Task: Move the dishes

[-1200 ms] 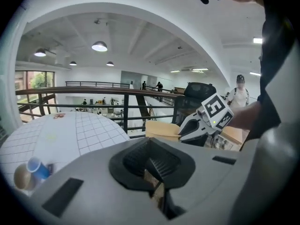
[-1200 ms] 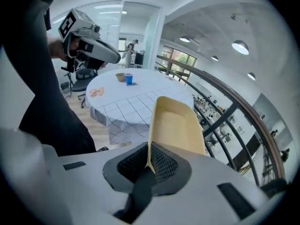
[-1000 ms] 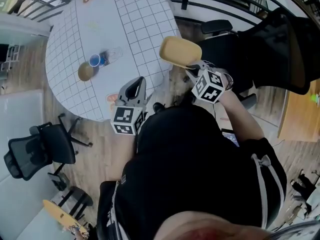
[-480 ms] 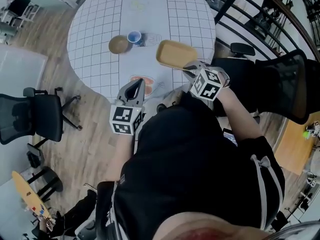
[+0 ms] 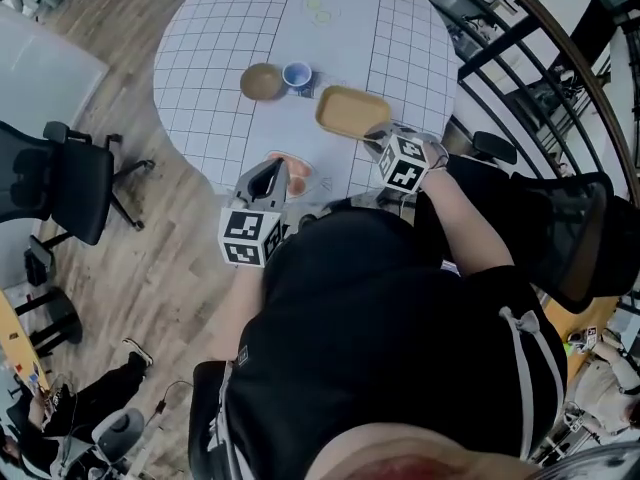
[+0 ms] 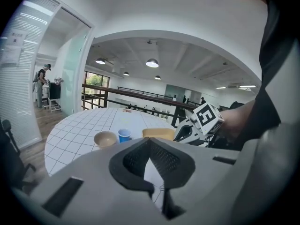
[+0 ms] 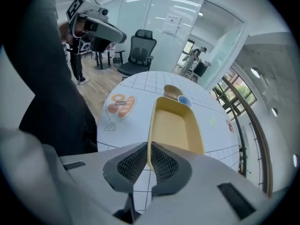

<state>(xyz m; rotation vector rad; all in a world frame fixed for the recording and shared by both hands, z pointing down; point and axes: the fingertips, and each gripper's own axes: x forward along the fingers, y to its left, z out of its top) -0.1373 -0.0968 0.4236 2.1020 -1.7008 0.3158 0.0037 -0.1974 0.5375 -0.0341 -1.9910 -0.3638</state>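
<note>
The left gripper (image 5: 274, 171) sits at the near edge of the table (image 5: 210, 58), above an orange print (image 7: 121, 103). Its jaws are together with nothing between them.

The right gripper (image 7: 149, 149) is clamped on the near rim of the tray (image 7: 177, 125), one pad on each side of the wall.

Change over the last second: the tray was at the table's side edge, partly off it. It now lies fully over the top, long axis pointing away from the person. Both grippers have swung in toward the table.

Whether the tray's base touches the table cannot be told.

Just beyond its far end stand the bowl (image 5: 262, 81) and, beside that, the blue cup (image 5: 297, 74). Judgement: the carry is nearly complete, and set-down and release remain. The risk is nudging the cup or bowl.
</note>
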